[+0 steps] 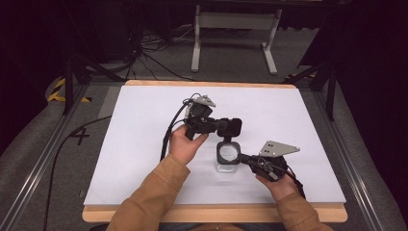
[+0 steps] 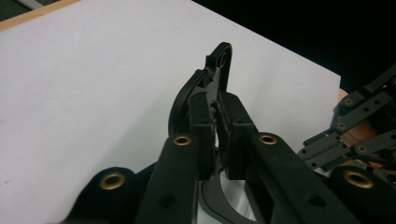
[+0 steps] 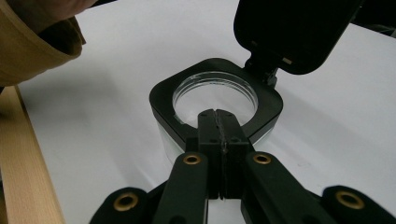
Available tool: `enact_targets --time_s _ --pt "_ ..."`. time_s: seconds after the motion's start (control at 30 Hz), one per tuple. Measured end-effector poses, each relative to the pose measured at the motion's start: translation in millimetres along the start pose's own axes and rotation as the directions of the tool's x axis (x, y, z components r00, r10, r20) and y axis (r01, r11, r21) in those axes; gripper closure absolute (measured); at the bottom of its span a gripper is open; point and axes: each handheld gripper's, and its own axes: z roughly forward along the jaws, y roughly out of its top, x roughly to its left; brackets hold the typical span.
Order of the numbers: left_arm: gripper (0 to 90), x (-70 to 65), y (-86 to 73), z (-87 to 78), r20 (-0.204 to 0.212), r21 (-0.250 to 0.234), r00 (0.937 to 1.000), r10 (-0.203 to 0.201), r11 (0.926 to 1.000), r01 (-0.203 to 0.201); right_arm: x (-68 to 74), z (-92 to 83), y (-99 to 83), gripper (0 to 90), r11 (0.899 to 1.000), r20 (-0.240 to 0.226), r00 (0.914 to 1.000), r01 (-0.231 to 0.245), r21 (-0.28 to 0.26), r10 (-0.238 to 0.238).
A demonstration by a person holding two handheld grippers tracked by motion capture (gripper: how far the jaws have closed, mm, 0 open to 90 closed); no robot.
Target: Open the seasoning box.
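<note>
I hold a tool in each hand over the white table (image 1: pixel 144 144). A clear container (image 1: pixel 227 163) with a black square collar and a round opening stands near the middle of the table, slightly toward six o'clock. Its black flip lid (image 1: pixel 233 127) is swung up and open at the container's twelve o'clock side, joined there by a hinge.

My left tool (image 1: pixel 226 126) reaches in from nine o'clock and has that lid pinched: in the left gripper view the jaws stand nearly together with the thin edge of the lid (image 2: pixel 219 70) clamped between the pads, the lid's hinge tab poking up beyond the tips.

My right tool (image 1: pixel 242 158) comes in from the container's four o'clock. In the right gripper view its jaws are pressed together with no gap, tips lying on the near edge of the black collar (image 3: pixel 217 95); I cannot tell whether anything is caught between them. My tan sleeve (image 3: pixel 32 42) shows at ten o'clock in that view.
</note>
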Motion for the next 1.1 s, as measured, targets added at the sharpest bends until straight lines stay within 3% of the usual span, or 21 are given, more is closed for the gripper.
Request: enact_targets --time_s 0.13,0.27,0.37,0.57,0.77,0.9,1.03,1.1 --pt "78.5 -4.5 -1.4 -11.6 -0.001 0.012 0.9999 0.015 0.9998 -0.015 2.0 0.4 3.7 88.4 0.999 0.008 0.9995 0.031 0.018 -0.031" --pt "69.5 -14.1 -7.7 -30.7 -0.04 0.031 0.9987 0.032 0.999 -0.031 -1.0 -2.5 11.5 85.3 0.999 -0.006 0.9993 0.038 0.009 -0.038" --pt "64.8 -18.1 -13.4 -49.4 -0.055 -0.005 0.9983 0.017 0.9998 -0.017 -7.8 -7.9 16.7 82.3 0.999 -0.012 0.9991 0.041 0.005 -0.041" --pt "58.0 -22.7 -25.8 -76.0 -0.098 0.012 0.9952 0.003 0.9999 -0.002 -27.3 -17.9 24.0 75.0 0.999 -0.041 0.9986 0.036 0.015 -0.035" --pt "55.5 -19.3 -44.2 -96.4 -0.17 0.03 0.9854 0.003 0.9995 0.002 -51.8 -27.6 35.0 67.7 0.999 -0.037 0.9988 0.033 -0.006 -0.033" --pt "53.4 -9.8 -57.2 -106.9 -0.202 0.053 0.979 -0.026 0.9979 0.037 -69.1 -29.8 36.5 66.5 1.0 -0.01 0.9997 0.02 -0.006 -0.02" --pt "51.7 2.2 -72.3 -114.9 -0.261 0.091 0.965 -0.03 0.9944 0.055 -86.7 -31.2 35.4 65.0 1.0 0.01 0.9998 -0.015 -0.015 0.015" --pt "50.9 7.3 -77.9 -118.0 -0.264 0.094 0.9638 -0.04 0.9933 0.067 -93.1 -31.6 34.5 64.3 0.999 0.016 0.9994 -0.031 -0.016 0.031"
